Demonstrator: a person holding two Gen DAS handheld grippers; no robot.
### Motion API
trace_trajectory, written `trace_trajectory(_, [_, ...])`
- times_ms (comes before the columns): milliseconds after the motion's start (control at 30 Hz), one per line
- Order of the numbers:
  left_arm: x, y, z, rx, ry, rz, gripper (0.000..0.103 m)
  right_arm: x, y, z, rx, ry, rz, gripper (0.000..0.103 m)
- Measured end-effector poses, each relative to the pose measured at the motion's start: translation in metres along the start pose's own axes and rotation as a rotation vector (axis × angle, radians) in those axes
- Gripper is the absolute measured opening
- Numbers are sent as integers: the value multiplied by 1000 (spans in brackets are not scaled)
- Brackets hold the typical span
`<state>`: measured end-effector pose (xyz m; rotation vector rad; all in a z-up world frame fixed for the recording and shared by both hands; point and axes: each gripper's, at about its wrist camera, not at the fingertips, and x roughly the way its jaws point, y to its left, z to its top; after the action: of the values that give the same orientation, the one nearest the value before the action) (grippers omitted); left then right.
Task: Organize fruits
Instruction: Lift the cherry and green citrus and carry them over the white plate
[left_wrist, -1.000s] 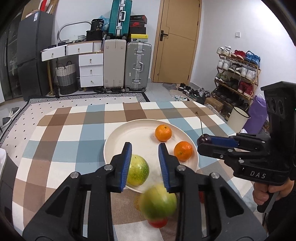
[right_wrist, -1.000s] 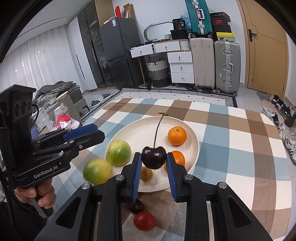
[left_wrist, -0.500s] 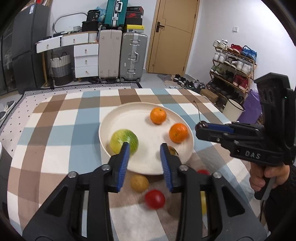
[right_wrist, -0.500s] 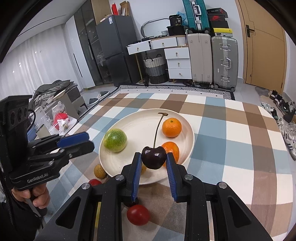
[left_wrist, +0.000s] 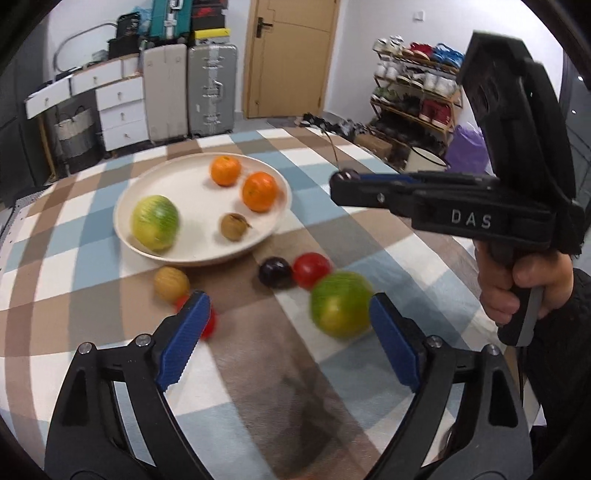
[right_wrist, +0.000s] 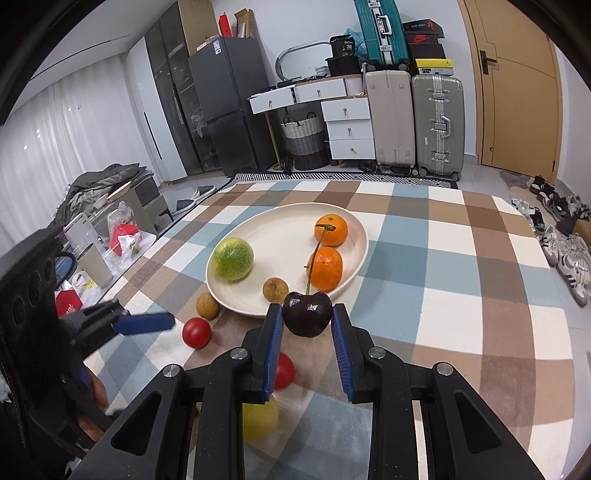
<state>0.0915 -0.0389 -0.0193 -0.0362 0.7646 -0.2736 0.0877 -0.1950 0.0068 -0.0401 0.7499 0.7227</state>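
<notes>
The right gripper (right_wrist: 307, 328) pinches a dark cherry (right_wrist: 306, 314) between its blue pads, the long stem rising free above it; the fruit hangs over the near edge of the cream plate (right_wrist: 280, 225). A cherry is light, smooth and soft-skinned, so it likely needs only a gentle squeeze across its widest part, and the thin stem should be left alone since it could snap or pull out. The left gripper (left_wrist: 288, 332) is spread wide and holds nothing, low over the checked desk (left_wrist: 388, 240), with a blurred green-and-yellow fruit (left_wrist: 340, 304) just inside its right finger. That fruit is round, firm-looking and probably heavier, liable to roll on the cloth, so it is best taken across its middle. On the plate lie a green fruit (left_wrist: 155, 221), two oranges (left_wrist: 258, 191) and a small brown longan (left_wrist: 233, 227). Off the plate, close to its near rim, sit another longan (left_wrist: 171, 284), a dark cherry (left_wrist: 275, 272) touching a red tomato (left_wrist: 311, 269), and a second red tomato (left_wrist: 207, 321) partly hidden behind the left finger. These loose fruits crowd the approach and could be knocked away by a careless sweep.
</notes>
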Motion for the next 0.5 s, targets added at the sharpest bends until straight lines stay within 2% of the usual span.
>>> trace_trajectory(100, [10, -13, -3, 27, 31, -13, 87, -7, -3, -6, 8, 0, -8, 27])
trace_trajectory(167, [19, -19, -6, 35, 70, 10, 86, -9, -4, -8, 8, 3, -12, 27])
trace_trajectory(233, [26, -18, -9, 12, 104, -23, 70, -10, -5, -9, 6, 6, -12, 27])
trace_trajectory(267, [28, -17, -9, 2, 116, -51, 54, -11, -5, -9, 2, 7, -13, 27])
trace_trajectory(300, [29, -16, -10, 0, 120, -66, 48, -10, -4, -9, 1, 7, -13, 27])
trace_trajectory(500, [18, -15, -10, 11, 81, -68, 48, -5, 0, -7, -2, 11, -3, 27])
